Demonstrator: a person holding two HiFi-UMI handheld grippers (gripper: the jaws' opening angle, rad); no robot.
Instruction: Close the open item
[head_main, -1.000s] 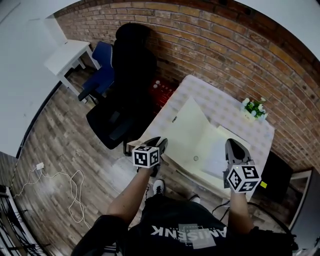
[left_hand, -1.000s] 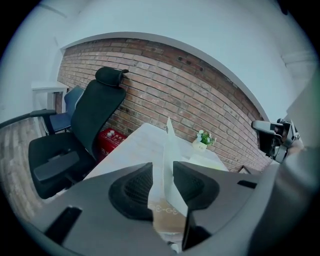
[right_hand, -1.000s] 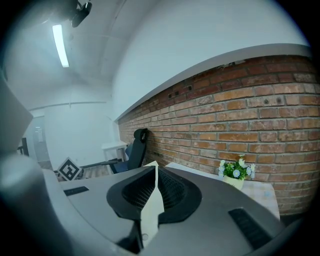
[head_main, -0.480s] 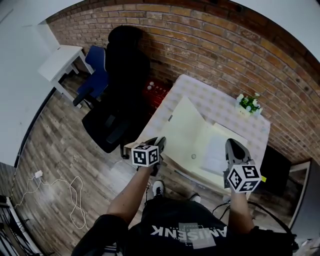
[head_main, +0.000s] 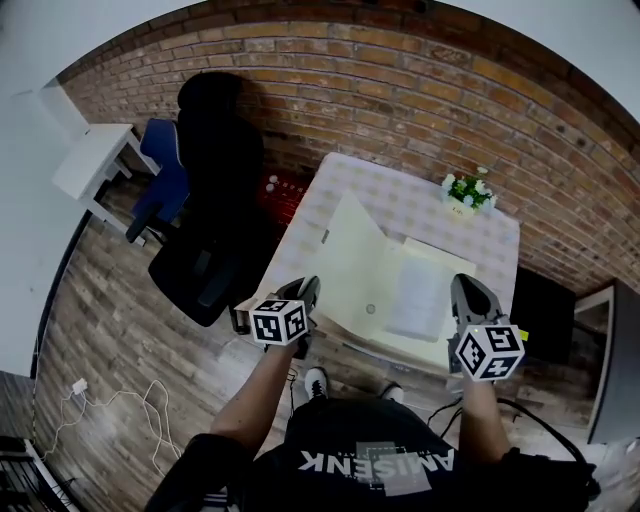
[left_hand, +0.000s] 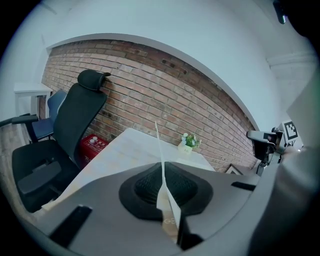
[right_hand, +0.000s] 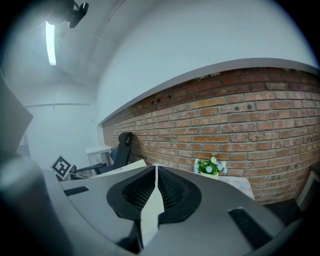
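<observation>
Brick wall (head_main: 420, 70) across the back, wood-plank floor (head_main: 120, 330) on the left; table (head_main: 400, 200) with a pale checked cloth stands against the wall, person standing at its near edge; black office chair (head_main: 205, 200) just left of the table, blue chair (head_main: 160, 180) and white desk (head_main: 85, 165) further left; folder (head_main: 350, 260), cream, lies open on the near half of the table; its left cover is tilted up off the surface, its right half is flat with a white sheet of paper (head_main: 415, 295) on it; left gripper (head_main: 303, 290) is at the near left corner of the folder, jaws closing, and in its own view the thin cover edge stands upright between the pads (left_hand: 150, 187), which already press on it; right gripper (head_main: 468, 292) is at the near right edge of the folder, jaws together on a thin cream edge of it, seen edge-on between the pads (right_hand: 137, 195); the two grippers are well apart, one at each side of the folder; red box (head_main: 282, 190) on the floor between the office chair and the table; small flower pot (head_main: 467, 190) at the far right of the table, well clear of the folder; white cable (head_main: 110, 400) loose on the floor at lower left.
</observation>
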